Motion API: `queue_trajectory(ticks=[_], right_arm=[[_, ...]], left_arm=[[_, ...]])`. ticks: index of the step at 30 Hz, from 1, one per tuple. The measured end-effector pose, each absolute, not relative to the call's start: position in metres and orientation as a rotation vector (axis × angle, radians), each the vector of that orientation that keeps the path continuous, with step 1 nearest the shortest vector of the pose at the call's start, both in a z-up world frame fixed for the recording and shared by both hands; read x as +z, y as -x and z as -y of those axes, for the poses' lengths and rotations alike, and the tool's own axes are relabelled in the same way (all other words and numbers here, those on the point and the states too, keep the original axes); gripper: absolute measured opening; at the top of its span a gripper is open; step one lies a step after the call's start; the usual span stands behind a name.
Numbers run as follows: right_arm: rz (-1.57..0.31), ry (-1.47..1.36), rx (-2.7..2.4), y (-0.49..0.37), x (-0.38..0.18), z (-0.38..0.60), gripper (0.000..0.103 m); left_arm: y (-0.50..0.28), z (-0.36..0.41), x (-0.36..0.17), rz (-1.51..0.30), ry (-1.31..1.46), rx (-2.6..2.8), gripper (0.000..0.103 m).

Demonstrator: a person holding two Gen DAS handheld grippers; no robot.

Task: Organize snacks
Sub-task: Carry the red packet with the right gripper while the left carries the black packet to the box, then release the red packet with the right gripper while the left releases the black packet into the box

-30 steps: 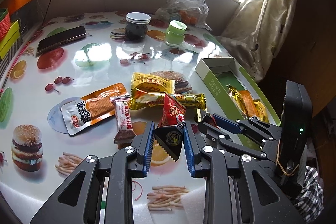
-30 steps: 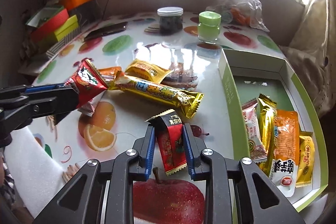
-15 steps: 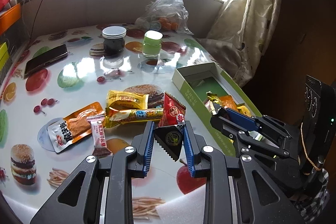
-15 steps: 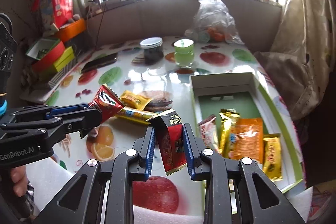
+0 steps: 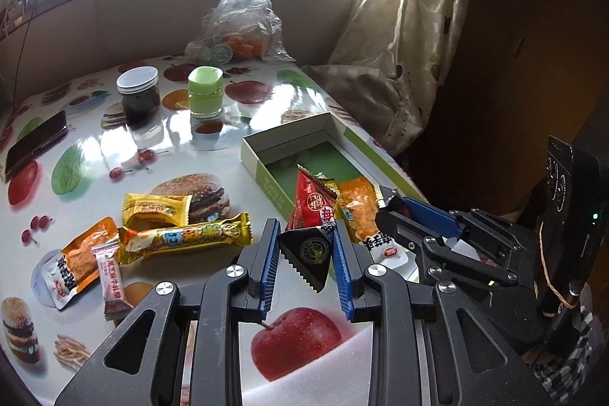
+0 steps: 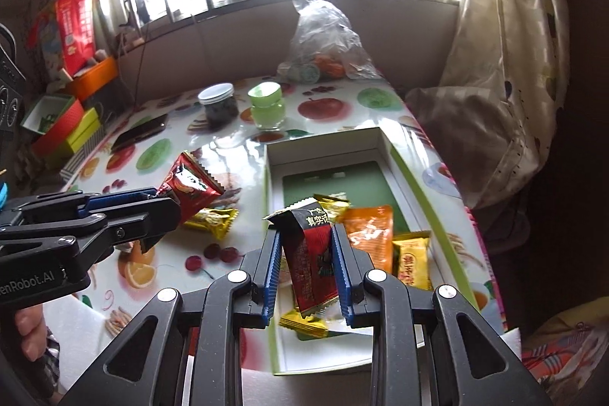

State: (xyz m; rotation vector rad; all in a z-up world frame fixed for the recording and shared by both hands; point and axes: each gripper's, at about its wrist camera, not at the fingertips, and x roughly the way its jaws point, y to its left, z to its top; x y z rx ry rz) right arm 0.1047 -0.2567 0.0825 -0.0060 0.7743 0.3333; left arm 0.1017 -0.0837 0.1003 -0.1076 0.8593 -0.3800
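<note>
My left gripper point(image 5: 304, 246) is shut on a red triangular snack packet point(image 5: 312, 208), held above the table beside the green box point(image 5: 266, 174). It also shows in the right wrist view point(image 6: 190, 185). My right gripper point(image 6: 306, 253) is shut on a dark red snack packet point(image 6: 312, 250), held above the near part of the box point(image 6: 418, 177). Inside the box lie an orange packet point(image 6: 369, 231) and yellow packets point(image 6: 413, 263). On the table lie a long yellow bar point(image 5: 186, 236), a yellow packet point(image 5: 156, 212), an orange packet point(image 5: 76, 261) and a small pink packet point(image 5: 110, 273).
A dark jar point(image 5: 137, 94), a green jar point(image 5: 205, 92), a phone point(image 5: 36, 143) and a clear plastic bag point(image 5: 239, 25) stand at the back of the table. Coloured boxes point(image 6: 64, 132) are stacked at the far left. A curtain point(image 5: 399, 44) hangs by the right edge.
Both grippers have risen and moved right toward the box with their packets. The right gripper's packet now hangs over the box; the left one is near the box's left wall.
</note>
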Motion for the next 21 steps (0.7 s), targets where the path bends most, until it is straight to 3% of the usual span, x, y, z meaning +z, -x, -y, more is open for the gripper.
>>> queue_trajectory(ticks=[21], right_arm=[[-0.84,0.067,0.203,-0.112,0.05,0.283,0.026]], left_arm=[[-0.127,0.124,0.066,-0.953,0.091,-0.434,0.028]])
